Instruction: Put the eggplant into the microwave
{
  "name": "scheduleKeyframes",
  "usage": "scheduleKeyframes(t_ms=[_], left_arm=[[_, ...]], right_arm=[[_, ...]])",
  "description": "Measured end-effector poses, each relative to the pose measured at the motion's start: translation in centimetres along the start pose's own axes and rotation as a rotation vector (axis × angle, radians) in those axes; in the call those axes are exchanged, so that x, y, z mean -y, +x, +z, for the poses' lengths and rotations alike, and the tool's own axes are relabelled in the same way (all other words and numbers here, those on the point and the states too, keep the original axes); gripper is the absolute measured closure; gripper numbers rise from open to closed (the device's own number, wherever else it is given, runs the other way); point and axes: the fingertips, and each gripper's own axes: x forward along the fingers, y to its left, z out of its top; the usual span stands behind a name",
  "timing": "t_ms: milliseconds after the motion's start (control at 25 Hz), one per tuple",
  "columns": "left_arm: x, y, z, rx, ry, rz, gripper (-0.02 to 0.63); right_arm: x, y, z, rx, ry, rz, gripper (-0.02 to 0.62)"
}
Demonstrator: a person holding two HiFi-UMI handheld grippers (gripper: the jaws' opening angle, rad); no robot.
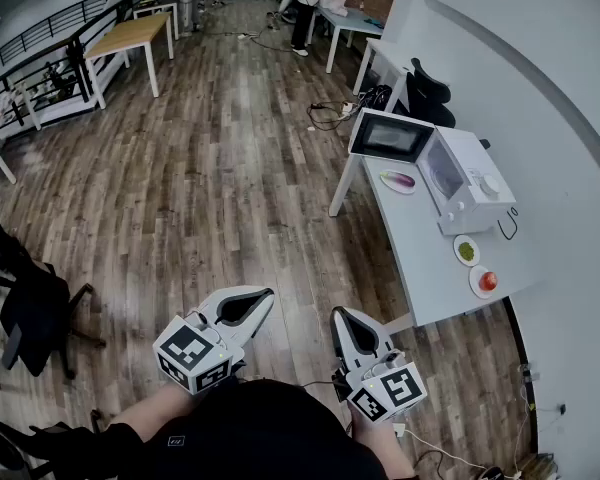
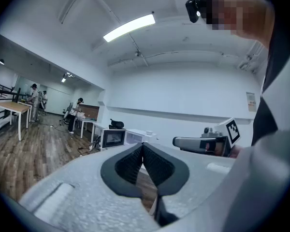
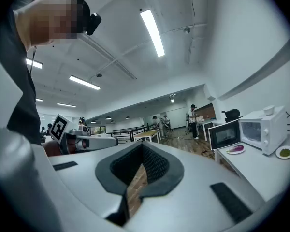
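Approach | left gripper (image 1: pixel 264 297), right gripper (image 1: pixel 340 314) both pinched together, empty | I'd walk closer, spread right wide, take eggplant (image 1: pixel 401 179) mid-body off surface (image 1: pixel 435 278).

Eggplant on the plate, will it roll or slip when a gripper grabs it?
The eggplant looks long and rounded, so it may roll on its plate if nudged. Its purple skin looks smooth, so it could slip between jaws. It seems small, so it is probably light, though it's too far off to be sure.
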Motion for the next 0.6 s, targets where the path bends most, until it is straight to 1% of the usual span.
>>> scheduleKeyframes(t_ms=[160,360,600], left_arm=[[1.1,1.3,-0.4,-0.011,0.002,0.0,0.597],[3.4,3.8,-0.9,-0.028,0.013,-0.037,0.597],[6.7,7.8,-1.3,-0.034,0.02,-0.06,0.597]], right_arm=[[1.2,-1.5,-0.2,-0.002,0.008,-0.021,0.581],[3.6,-4.7,-0.3,0.007,0.019,-0.091,0.581],[6.8,-9.3,-0.2,0.027,0.064,-0.116,0.581]])
